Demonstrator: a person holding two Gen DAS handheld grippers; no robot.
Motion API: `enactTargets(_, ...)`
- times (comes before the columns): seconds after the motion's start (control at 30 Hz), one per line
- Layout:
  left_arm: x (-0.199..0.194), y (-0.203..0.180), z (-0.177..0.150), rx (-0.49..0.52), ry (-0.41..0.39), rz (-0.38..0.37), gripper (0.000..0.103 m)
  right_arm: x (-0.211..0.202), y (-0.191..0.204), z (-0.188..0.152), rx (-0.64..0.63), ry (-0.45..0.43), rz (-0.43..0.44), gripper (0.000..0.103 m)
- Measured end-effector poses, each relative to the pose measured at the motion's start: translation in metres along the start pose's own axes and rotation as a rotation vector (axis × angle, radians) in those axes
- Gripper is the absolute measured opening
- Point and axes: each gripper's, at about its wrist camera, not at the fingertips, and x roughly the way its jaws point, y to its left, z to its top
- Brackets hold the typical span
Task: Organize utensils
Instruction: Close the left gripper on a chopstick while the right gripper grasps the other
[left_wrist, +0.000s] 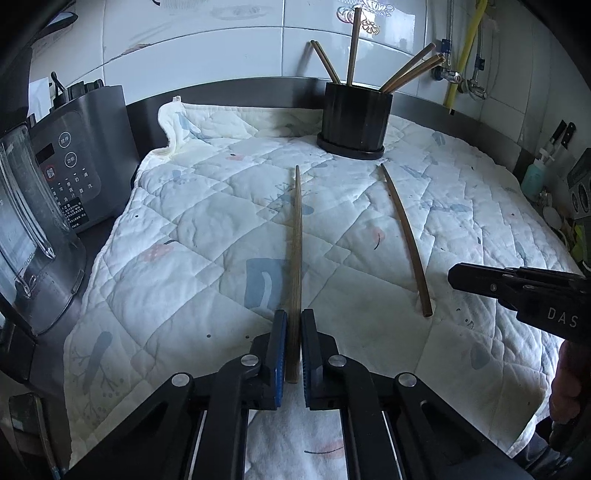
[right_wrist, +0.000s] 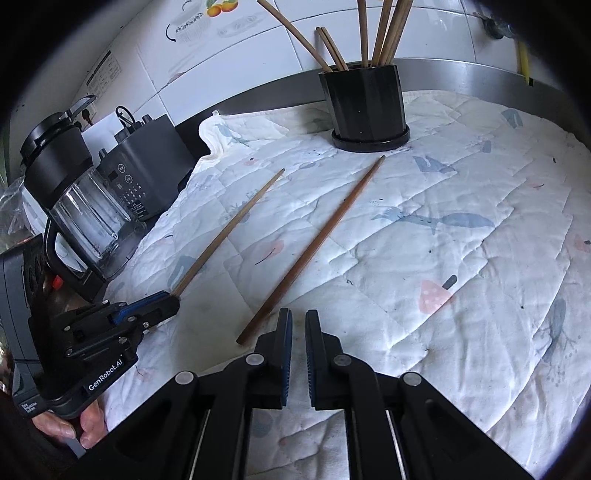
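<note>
Pinching one chopstick (left_wrist: 294, 266) at its near end, left tongs (left_wrist: 294, 349); right tongs (right_wrist: 298, 350) slightly spread, empty. Several chopsticks already in black holder (left_wrist: 355, 120); second loose chopstick (left_wrist: 406, 240) left on quilted cloth (left_wrist: 184, 221).

My left claw (left_wrist: 294, 325) is closed around the thick end of one brown wooden chopstick (left_wrist: 296, 254), which lies flat on the cloth with its thin tip aimed at the holder. A second chopstick (right_wrist: 314, 247) of the same wood lies free to its right, also flat, its tip just short of the holder's base and its thick end nearest me; the two are well apart and spread slightly. The black ribbed chopstick holder (left_wrist: 355, 118) stands upright on its round saucer, with more chopsticks (left_wrist: 354, 44) leaning out in several directions.
</note>
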Motion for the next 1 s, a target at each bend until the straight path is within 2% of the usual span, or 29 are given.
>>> enactTargets(0.1,-0.004,0.004,0.001,-0.010,-0.009,-0.015,0.007,0.002,0.007,-0.001,0.005,-0.004,0.003,0.013)
enactTargets(0.17,-0.005,0.006,0.002,-0.015,-0.010,-0.023,0.007,0.004,0.013,-0.002,0.004,-0.004,0.009,0.021)
enactTargets(0.2,-0.005,0.007,0.002,-0.017,-0.009,-0.028,0.007,0.006,0.016,-0.002,0.010,-0.010,-0.003,0.022)
enactTargets(0.53,-0.001,0.012,-0.001,-0.036,0.000,-0.053,0.007,0.026,0.020,0.011,0.078,-0.004,-0.081,0.022)
enactTargets(0.7,-0.001,0.013,-0.001,-0.042,0.002,-0.061,0.007,0.031,0.030,0.013,0.000,0.000,-0.145,0.017)
enactTargets(0.83,-0.001,0.012,-0.001,-0.053,0.007,-0.066,0.007,0.024,0.022,0.013,-0.022,0.020,-0.123,0.011)
enactTargets(1.0,-0.005,0.006,0.002,-0.066,-0.002,-0.093,0.007,0.004,0.004,0.007,-0.085,0.026,-0.152,0.009)
